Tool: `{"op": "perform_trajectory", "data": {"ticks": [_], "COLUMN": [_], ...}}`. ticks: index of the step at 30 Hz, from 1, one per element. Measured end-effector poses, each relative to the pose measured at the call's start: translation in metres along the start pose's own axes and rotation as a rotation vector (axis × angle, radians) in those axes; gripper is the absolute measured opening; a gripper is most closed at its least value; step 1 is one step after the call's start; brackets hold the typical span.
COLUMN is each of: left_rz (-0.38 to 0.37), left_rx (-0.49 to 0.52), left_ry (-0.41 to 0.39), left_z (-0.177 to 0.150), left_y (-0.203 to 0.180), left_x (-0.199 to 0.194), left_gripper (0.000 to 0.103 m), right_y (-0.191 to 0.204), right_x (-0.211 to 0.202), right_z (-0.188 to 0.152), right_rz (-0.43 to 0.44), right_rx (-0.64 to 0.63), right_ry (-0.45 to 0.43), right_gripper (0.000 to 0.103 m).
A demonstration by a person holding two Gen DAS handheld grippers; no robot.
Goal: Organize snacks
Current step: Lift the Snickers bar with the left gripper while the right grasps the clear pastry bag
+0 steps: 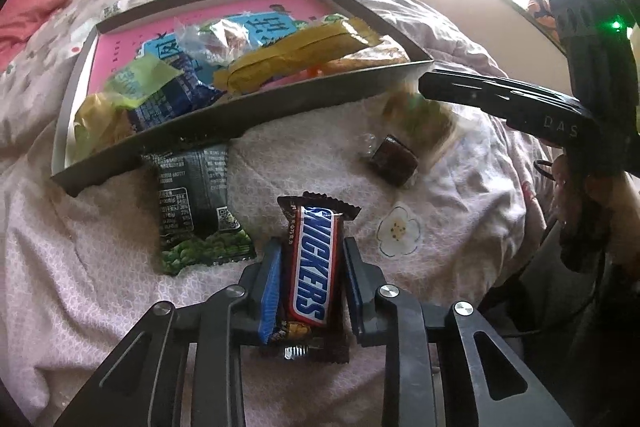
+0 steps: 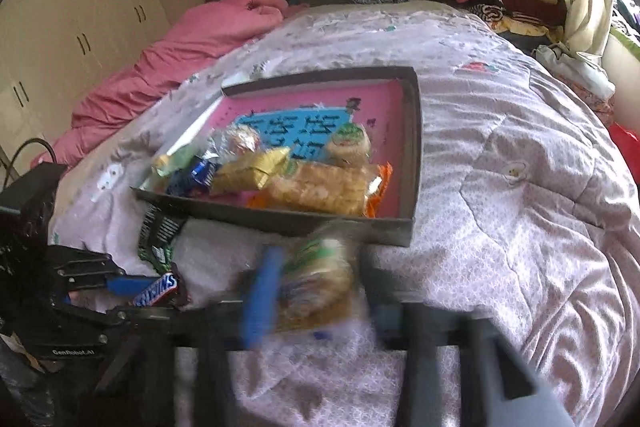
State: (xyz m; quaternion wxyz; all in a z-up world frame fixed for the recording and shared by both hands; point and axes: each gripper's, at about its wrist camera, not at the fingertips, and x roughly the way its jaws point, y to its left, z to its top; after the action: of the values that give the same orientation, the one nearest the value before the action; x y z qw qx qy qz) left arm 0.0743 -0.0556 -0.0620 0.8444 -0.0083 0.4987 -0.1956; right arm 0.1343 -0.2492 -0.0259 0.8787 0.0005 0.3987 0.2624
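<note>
Both grippers pinch snacks: left gripper (image 1: 308,273) a Snickers bar (image 1: 312,263), right gripper (image 2: 316,291) a blurred packet (image 2: 316,283).

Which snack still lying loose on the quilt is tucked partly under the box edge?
The green pea packet: its top slips under the box wall, while the dark brown wrapped candy lies clear.

The right gripper (image 2: 316,291) is smeared with motion, its blue pads closed on a clear-wrapped pastry (image 2: 320,283) just in front of the grey tray (image 2: 414,147). The tray sits on the pale quilt (image 2: 500,187), its pink floor half covered by packets at the near wall. At lower left the left gripper (image 2: 132,291) clamps a Snickers bar (image 2: 158,290), with a dark green packet (image 2: 158,231) lying beside it, partly under the tray's corner. A pink duvet (image 2: 192,47) is bunched further back.
</note>
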Motion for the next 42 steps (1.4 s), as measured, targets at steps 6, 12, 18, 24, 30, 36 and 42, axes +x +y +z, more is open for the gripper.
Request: {"op": "perform_trajectory", "data": {"ticks": [6,12,18,24,30,36,42], "left_rz": [0.013,0.002,-0.003,0.001,-0.012,0.002,0.049], "left_rx": [-0.002,-0.022,-0.035,-0.051,-0.072,-0.104,-0.133], "left_ry": [0.010,0.014,0.015,0.009,-0.042,-0.110,-0.162], "left_z": [0.002,0.001,0.001,0.001,0.005,0.016,0.035], "left_y": [-0.001,0.001,0.003,0.004,0.008,0.013,0.020], "left_x": [0.000,0.003,0.005,0.002,-0.017,-0.042,-0.056], "left_gripper": [0.029,0.029,0.029,0.029,0.029,0.029,0.029], "right_y": [0.000,-0.008,0.009,0.009,0.011,-0.001,-0.007], "right_x": [0.005,0.014,0.026,0.037,0.004,-0.022,-0.035], "right_z": [-0.001,-0.008,-0.015,-0.018,-0.008,0.007,0.018], "right_rz": [-0.018,-0.026,-0.048,-0.079,-0.038,0.058,0.071], "right_rx": [0.002,0.026,-0.066,-0.081,-0.060,0.044,0.065], "right_ry": [0.030,0.098,0.137,0.153,0.026,-0.110,-0.195], "right_gripper": [0.022,0.049,0.049,0.044,0.040,0.040,0.040]}}
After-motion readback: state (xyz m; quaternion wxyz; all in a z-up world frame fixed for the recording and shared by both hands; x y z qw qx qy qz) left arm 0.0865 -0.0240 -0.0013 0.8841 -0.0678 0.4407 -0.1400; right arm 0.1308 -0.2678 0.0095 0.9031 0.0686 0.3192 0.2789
